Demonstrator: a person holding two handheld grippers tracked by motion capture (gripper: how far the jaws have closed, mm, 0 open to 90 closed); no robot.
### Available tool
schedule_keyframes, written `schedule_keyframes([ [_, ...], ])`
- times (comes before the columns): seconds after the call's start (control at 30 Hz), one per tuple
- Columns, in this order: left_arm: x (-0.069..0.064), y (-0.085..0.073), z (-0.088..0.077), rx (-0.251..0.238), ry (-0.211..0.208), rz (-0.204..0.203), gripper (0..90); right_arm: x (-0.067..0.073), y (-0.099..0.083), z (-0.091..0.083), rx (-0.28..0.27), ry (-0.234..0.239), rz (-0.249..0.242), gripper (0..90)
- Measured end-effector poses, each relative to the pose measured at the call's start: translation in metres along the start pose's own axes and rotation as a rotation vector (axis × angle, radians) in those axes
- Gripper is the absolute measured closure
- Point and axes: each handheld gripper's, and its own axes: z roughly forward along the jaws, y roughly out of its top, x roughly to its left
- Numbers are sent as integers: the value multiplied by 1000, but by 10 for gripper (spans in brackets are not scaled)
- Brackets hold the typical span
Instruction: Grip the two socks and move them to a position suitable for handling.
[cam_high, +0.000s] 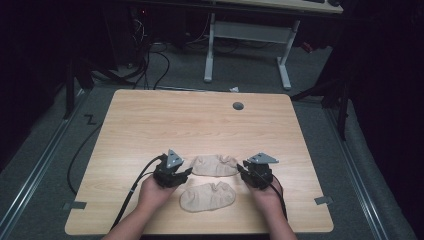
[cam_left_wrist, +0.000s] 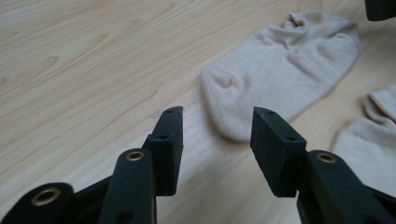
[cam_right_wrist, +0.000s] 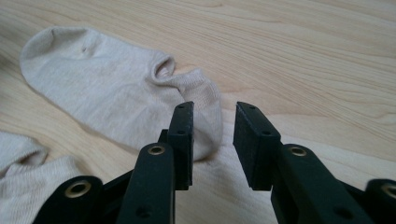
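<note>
Two beige ankle socks lie flat on the wooden table. The farther sock (cam_high: 215, 165) stretches between my two grippers, and the nearer sock (cam_high: 207, 196) lies just in front of it. My left gripper (cam_high: 189, 173) is at the farther sock's left end and stands open. In the left gripper view, the jaws (cam_left_wrist: 217, 121) are empty, with the sock's toe (cam_left_wrist: 285, 70) just ahead on the table. My right gripper (cam_high: 241, 168) is at the sock's right end, also open. In the right gripper view, its jaws (cam_right_wrist: 215, 116) are empty, with the sock's heel (cam_right_wrist: 107, 88) lying just ahead and left.
The nearer sock shows at the edge of both gripper views (cam_left_wrist: 373, 140) (cam_right_wrist: 28, 177). A round grey grommet (cam_high: 238, 106) sits near the table's far edge. Bare tabletop (cam_high: 165, 125) spreads beyond the socks. A white desk frame (cam_high: 210, 50) and cables are on the floor behind.
</note>
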Motion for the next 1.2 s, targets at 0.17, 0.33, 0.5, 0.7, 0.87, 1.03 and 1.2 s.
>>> schedule_keyframes([
  [0.17,-3,9,23,12,8,-28,586,-2,1,16,38,10,19,693],
  [0.33,-5,8,33,49,23,-31,741,-3,-1,22,63,33,23,789],
  [0.5,-8,9,29,41,37,-16,868,2,0,17,35,26,-15,851],
  [0.7,-9,12,14,-11,38,-12,868,6,5,2,-36,21,-37,850],
  [0.87,-10,13,8,-23,40,-4,867,9,6,0,-49,14,-58,850],
  [1.03,-9,11,9,-12,38,3,867,11,6,-1,-53,18,-71,850],
  [1.2,-11,8,8,-16,31,3,867,13,4,1,-41,20,-82,850],
])
